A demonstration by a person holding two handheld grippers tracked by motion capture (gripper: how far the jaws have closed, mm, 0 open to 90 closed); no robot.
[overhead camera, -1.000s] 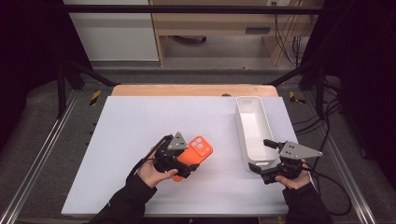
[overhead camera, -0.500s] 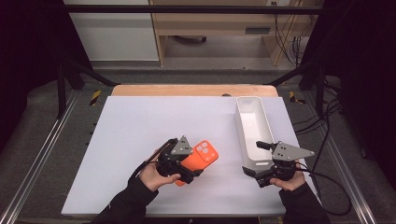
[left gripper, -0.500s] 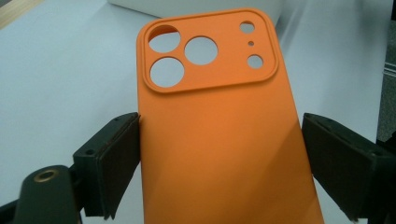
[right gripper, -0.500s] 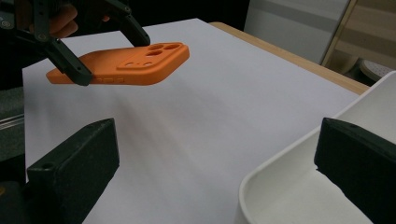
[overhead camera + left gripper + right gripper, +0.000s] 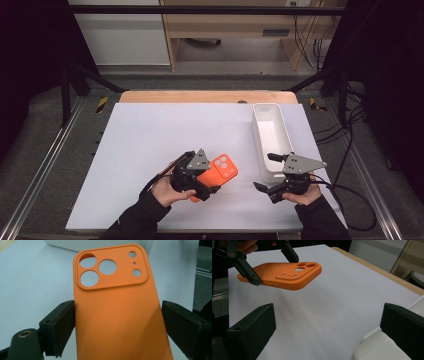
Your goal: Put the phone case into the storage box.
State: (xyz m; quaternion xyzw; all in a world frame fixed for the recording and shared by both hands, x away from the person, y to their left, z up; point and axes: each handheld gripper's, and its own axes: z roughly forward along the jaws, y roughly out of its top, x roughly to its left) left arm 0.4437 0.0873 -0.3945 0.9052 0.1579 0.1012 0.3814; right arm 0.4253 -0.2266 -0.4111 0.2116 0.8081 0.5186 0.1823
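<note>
Left gripper (image 5: 204, 184) clamped an orange phone case (image 5: 218, 172) across its width, one pad on each long edge, camera-cutout end pointing away from the hand. In the right gripper view the case (image 5: 284, 275) hung clear above the white surface (image 5: 150, 145), roughly level, not touching it. Landmark: the white rectangular bin (image 5: 270, 137) at the far right of the surface. The case sat to the left of the bin's near end, well apart from it; its long axis ran on a diagonal, cutout end angled toward the bin. Right gripper (image 5: 272, 172) waited just at the bin's near end, fingers spread wide and empty, so it was the nearer hand to the bin, though the case was in the left. Case's lower end was cut off in the left gripper view; its inner face was hidden.
</note>
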